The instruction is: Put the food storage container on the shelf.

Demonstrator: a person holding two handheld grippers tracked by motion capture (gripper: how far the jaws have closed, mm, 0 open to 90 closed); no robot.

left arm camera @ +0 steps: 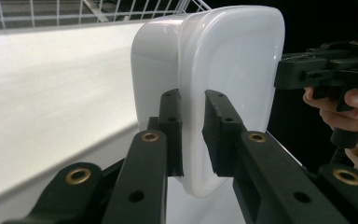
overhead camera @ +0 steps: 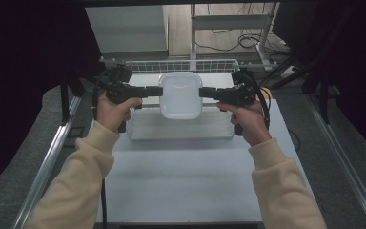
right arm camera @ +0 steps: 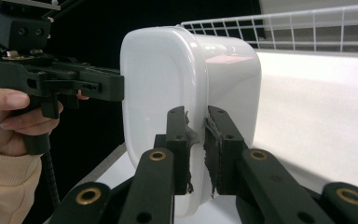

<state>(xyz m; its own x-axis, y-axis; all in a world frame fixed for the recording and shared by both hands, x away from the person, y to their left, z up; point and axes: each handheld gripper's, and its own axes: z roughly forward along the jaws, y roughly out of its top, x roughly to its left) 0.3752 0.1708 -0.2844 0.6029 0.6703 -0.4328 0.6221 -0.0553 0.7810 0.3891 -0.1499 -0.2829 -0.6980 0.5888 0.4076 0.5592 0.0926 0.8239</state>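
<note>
A white plastic container (overhead camera: pixel 180 94) with rounded corners hangs in the air above a white wire basket (overhead camera: pixel 181 125). My left gripper (overhead camera: pixel 159 90) is shut on the container's left rim, my right gripper (overhead camera: pixel 201 92) on its right rim. In the left gripper view the white container (left arm camera: pixel 223 70) has its rim pinched between the two black jaws of the left gripper (left arm camera: pixel 193 135), and the right gripper (left arm camera: pixel 326 70) shows across it. In the right gripper view the container (right arm camera: pixel 168 84) has its rim between the taped jaws of the right gripper (right arm camera: pixel 196 140), with the left gripper (right arm camera: pixel 51 79) beyond it.
The basket stands at the far half of a white table (overhead camera: pixel 186 176). Its wire back wall (overhead camera: pixel 181 65) rises just behind the container. Metal rails (overhead camera: pixel 52 157) run along both table sides. Cables (overhead camera: pixel 248 40) lie on the floor beyond.
</note>
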